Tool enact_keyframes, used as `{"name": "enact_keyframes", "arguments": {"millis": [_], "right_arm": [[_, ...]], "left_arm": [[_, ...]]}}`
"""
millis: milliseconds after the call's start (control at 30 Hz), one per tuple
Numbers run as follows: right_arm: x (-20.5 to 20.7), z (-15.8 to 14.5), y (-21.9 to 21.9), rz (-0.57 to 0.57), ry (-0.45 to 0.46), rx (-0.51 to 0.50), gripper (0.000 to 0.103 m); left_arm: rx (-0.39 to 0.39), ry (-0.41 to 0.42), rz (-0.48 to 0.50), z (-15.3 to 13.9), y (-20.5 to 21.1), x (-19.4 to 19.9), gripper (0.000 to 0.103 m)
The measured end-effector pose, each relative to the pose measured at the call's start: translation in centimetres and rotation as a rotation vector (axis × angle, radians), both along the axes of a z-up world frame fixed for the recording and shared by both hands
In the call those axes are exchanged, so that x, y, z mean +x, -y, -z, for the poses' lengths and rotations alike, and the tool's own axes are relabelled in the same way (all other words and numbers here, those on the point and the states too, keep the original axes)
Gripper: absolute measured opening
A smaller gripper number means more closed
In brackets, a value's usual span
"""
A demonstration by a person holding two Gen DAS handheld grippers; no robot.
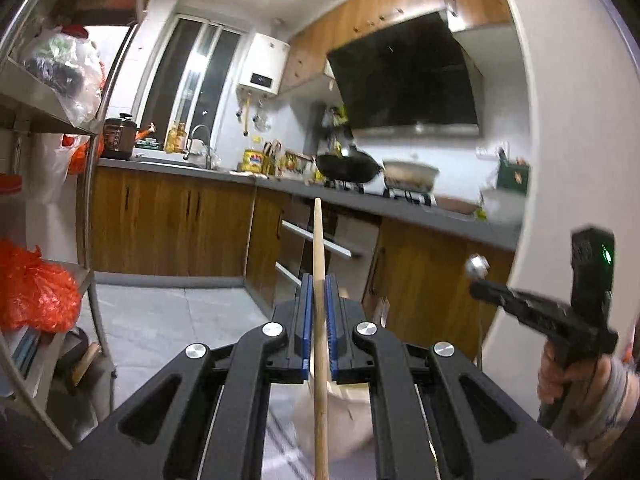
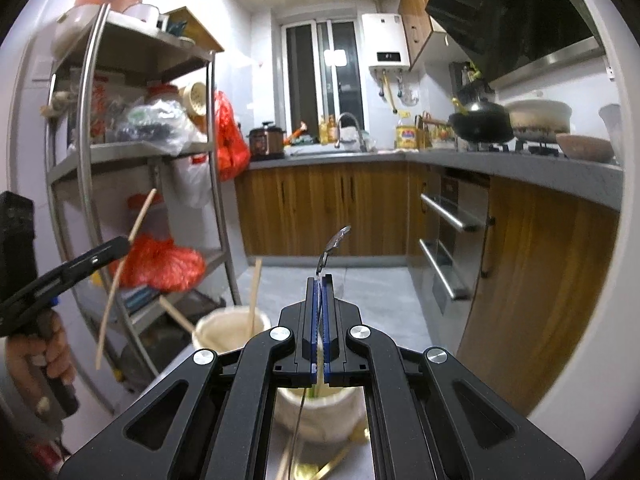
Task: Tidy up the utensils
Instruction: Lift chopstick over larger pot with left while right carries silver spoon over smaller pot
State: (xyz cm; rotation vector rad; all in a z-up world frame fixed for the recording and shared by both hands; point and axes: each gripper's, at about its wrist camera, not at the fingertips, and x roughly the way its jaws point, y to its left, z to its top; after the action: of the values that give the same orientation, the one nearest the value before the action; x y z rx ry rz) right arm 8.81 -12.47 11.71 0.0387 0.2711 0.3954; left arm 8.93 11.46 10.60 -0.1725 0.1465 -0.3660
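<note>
Gripping a wooden chopstick [image 1: 319,264] between the blue pads of the left tongs [image 1: 319,294], clenched tight around the shaft. Running lengthwise along the tongs, tip jutting forward toward the kitchen cabinets, the back end passing down under the camera. Seen from the right wrist, crossing the left tongs [image 2: 127,242] at a slant, one end above and the long end hanging below, so pinched well toward its upper part.

Clamping a thin metal utensil [image 2: 334,246], probably a spoon or small ladle by its shiny end, in the right tongs [image 2: 320,280], pads pressed nearly together on the slender handle. Poking out past the tips; handle trailing down beneath the tongs toward a cream-coloured holder [image 2: 320,412] directly below. Holding each piece by its shaft, likely to keep it steady and aimed for dropping end-first into a container.

Standing a second cream holder [image 2: 230,330] lower left of the right tongs, already keeping two wooden sticks [image 2: 253,296] upright inside. Likely sorting by kind: wood to one holder, metal to the other. Hanging both held pieces in the air, above and apart from the holders, neither yet set inside. Showing no desk under the holders clearly; surface below too blurred to tell.
</note>
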Motion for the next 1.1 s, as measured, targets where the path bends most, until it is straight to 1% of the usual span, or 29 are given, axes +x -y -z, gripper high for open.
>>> {"name": "enact_keyframes", "arguments": {"millis": [133,267,367,500,800,1100], "right_arm": [[1.8,-0.8,-0.6,0.020,0.026,0.028,0.003],[3.1,-1.0,-0.8,0.041,0.039,0.043,0.003],[3.9,-0.8,-0.5,0.060,0.040,0.059,0.003],[4.9,-0.2,-0.4,0.083,0.039,0.080,0.003],[6.4,3.0,-0.7,0.102,0.004,0.076,0.003],[7.1,5.6,-1.1,0.078,-0.063,0.048,0.003]], "left_arm": [[-0.046,0.022,0.000,-0.9,0.0,4.1,0.006],[-0.076,0.031,0.017,-1.0,1.3,7.2,0.006],[-0.088,0.032,0.032,-0.8,2.8,8.7,0.006],[-0.081,0.028,0.037,0.0,4.3,10.0,0.006],[-0.044,-0.011,0.029,1.9,4.7,11.0,0.006],[-0.017,-0.047,0.050,3.8,4.2,9.8,0.006]]}}
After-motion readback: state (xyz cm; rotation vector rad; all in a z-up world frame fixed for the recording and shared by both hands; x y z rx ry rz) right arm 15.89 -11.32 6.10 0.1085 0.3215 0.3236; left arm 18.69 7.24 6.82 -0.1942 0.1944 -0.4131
